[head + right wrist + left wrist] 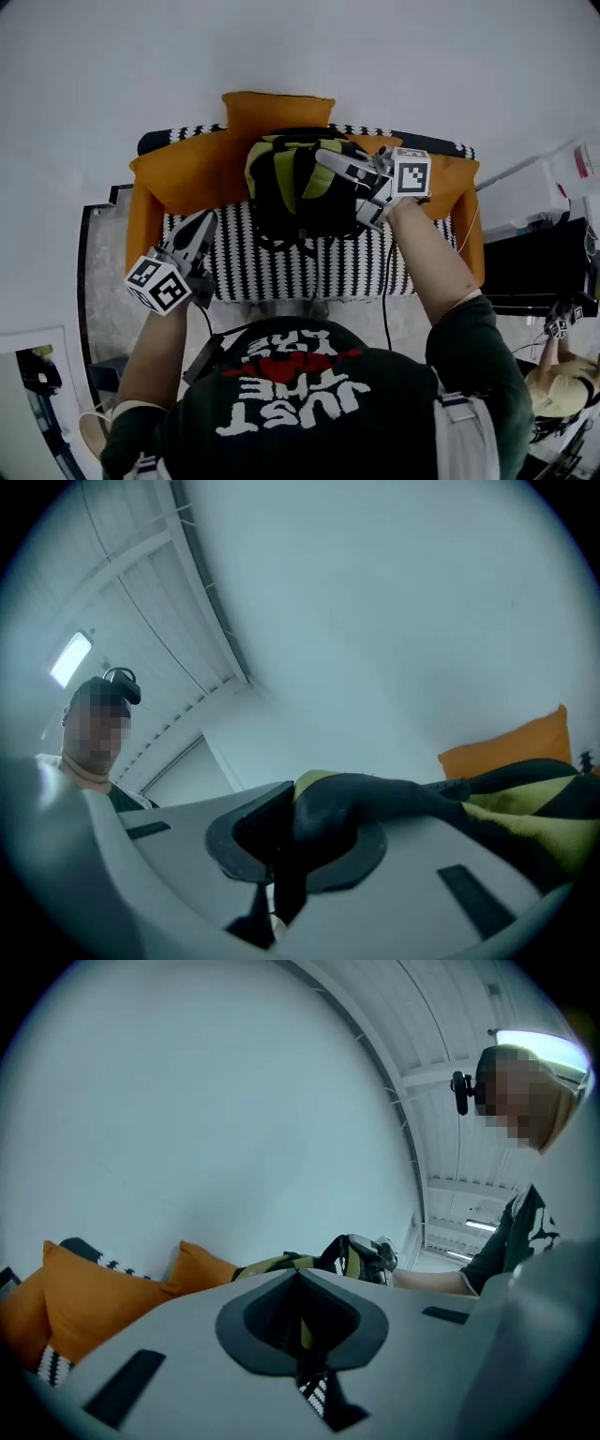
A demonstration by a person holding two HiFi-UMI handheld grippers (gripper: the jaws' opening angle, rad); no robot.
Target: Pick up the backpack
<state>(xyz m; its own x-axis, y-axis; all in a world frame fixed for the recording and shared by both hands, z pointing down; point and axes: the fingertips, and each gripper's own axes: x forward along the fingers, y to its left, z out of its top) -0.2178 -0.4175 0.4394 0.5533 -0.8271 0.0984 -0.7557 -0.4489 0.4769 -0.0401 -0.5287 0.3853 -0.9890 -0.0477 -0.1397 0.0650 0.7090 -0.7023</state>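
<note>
A black and yellow-green backpack [292, 186] hangs above the black-and-white patterned seat [281, 267] of an orange sofa [178, 173]. My right gripper [326, 155] is shut on the backpack's dark top strap [375, 799], which runs out between the jaws [286, 841] to the bag's body [539, 808]. My left gripper [202, 223] is off to the bag's left over the seat, its jaws together with nothing in them [300, 1314]. In the left gripper view the backpack [277, 1265] and the right gripper [372, 1257] show beyond the jaws.
An orange back cushion [277, 108] stands behind the bag, against a plain white wall [300, 47]. Dark furniture [539, 267] and a white unit [525, 197] stand to the sofa's right. Another person [562, 380] with a gripper is at the lower right.
</note>
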